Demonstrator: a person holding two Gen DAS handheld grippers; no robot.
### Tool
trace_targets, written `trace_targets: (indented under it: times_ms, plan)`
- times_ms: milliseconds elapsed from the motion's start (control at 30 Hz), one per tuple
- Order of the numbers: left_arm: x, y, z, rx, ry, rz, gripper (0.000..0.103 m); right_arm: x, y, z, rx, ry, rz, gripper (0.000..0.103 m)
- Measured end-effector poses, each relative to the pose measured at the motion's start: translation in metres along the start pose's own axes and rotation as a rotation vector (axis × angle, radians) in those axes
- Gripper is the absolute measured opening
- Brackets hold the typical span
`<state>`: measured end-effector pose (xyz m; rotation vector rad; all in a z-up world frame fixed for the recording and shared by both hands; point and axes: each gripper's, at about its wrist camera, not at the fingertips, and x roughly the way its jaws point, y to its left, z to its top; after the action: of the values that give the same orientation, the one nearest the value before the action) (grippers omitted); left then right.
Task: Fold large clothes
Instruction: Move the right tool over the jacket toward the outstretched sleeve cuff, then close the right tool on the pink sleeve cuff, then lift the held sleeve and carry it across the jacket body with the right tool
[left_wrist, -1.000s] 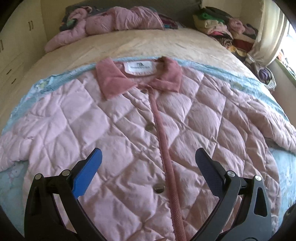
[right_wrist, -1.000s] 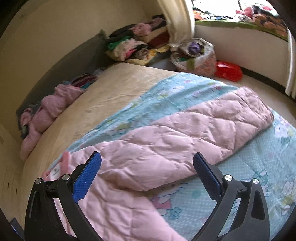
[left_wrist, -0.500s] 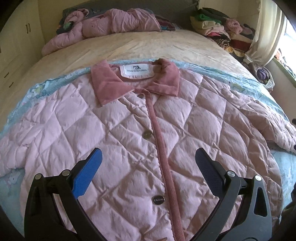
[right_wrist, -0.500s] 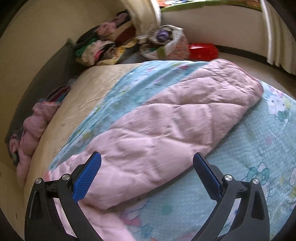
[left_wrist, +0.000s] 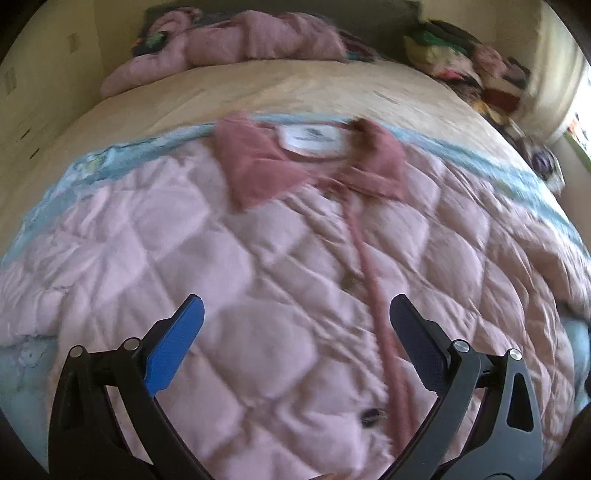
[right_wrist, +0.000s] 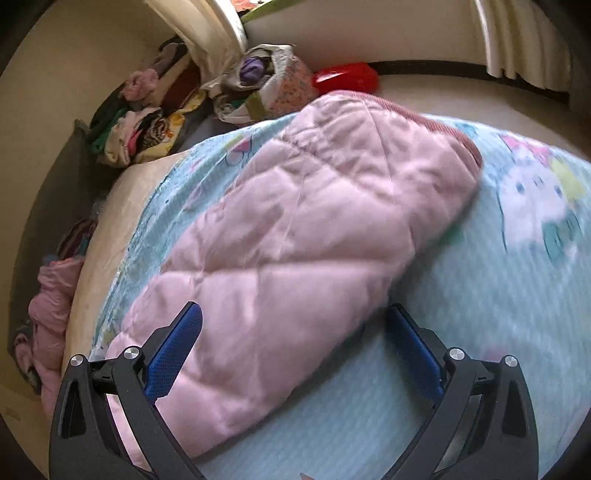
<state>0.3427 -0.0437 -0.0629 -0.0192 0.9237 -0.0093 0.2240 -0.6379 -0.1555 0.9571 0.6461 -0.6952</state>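
jacket (left_wrist: 258, 258): pale pink, diamond-quilted
collar (left_wrist: 255, 162): dusty rose
label (left_wrist: 314, 138): white
blanket (right_wrist: 498, 295): light blue, cartoon cat print
finger pads (right_wrist: 173, 354): blue

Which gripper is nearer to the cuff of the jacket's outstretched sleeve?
Right. The right gripper hangs open over the sleeve, whose cuff lies ahead of it. The left gripper hangs open over the jacket's buttoned front; no cuff shows there.
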Motion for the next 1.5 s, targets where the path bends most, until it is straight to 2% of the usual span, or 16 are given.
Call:
trace_targets:
  times_ms: [67, 133, 200, 233, 333, 400, 533, 667, 767, 933, 1200, 1333, 1500]
  plan:
    - [-0.005, 0.019, 0.006, -0.05, -0.009, 0.002, 0.094, 0.003, -0.004, 0.008, 0.002, -0.005, 0.033, 0.093]
    - [-0.009, 0.031, 0.008, -0.078, -0.009, 0.009, 0.094, -0.002, -0.004, 0.013, -0.016, -0.041, 0.013, 0.053]
    - [-0.016, 0.042, 0.01, -0.109, -0.016, 0.011, 0.094, -0.003, -0.003, 0.018, -0.032, -0.044, 0.051, 0.036]
    - [-0.02, 0.046, 0.011, -0.122, -0.021, 0.007, 0.094, -0.003, -0.004, 0.02, -0.034, -0.041, 0.063, 0.031]
    - [-0.026, 0.048, 0.014, -0.124, -0.025, 0.0, 0.094, -0.016, 0.005, 0.02, -0.059, -0.057, 0.108, 0.024]
    - [-0.029, 0.048, 0.015, -0.118, -0.02, -0.003, 0.095, -0.03, 0.017, 0.021, -0.083, -0.078, 0.148, 0.021]
    - [-0.036, 0.058, 0.02, -0.117, -0.018, -0.061, 0.095, -0.059, 0.044, 0.02, -0.14, -0.117, 0.241, 0.018]
    - [-0.044, 0.072, 0.023, -0.138, -0.04, -0.047, 0.094, -0.085, 0.075, 0.013, -0.21, -0.148, 0.326, 0.017]
    - [-0.05, 0.079, 0.024, -0.141, -0.051, -0.025, 0.094, -0.104, 0.1, 0.003, -0.26, -0.153, 0.4, 0.016]
    - [-0.053, 0.089, 0.022, -0.183, -0.046, -0.082, 0.094, -0.135, 0.136, -0.014, -0.31, -0.144, 0.521, 0.015]
    - [-0.056, 0.103, 0.022, -0.205, -0.053, -0.123, 0.094, -0.168, 0.176, -0.037, -0.393, -0.129, 0.598, 0.015]
    - [-0.059, 0.119, 0.021, -0.288, -0.051, -0.208, 0.094, -0.178, 0.194, -0.052, -0.429, -0.123, 0.628, 0.015]
    - [-0.066, 0.123, 0.021, -0.284, -0.069, -0.225, 0.094, -0.188, 0.214, -0.074, -0.472, -0.112, 0.661, 0.015]
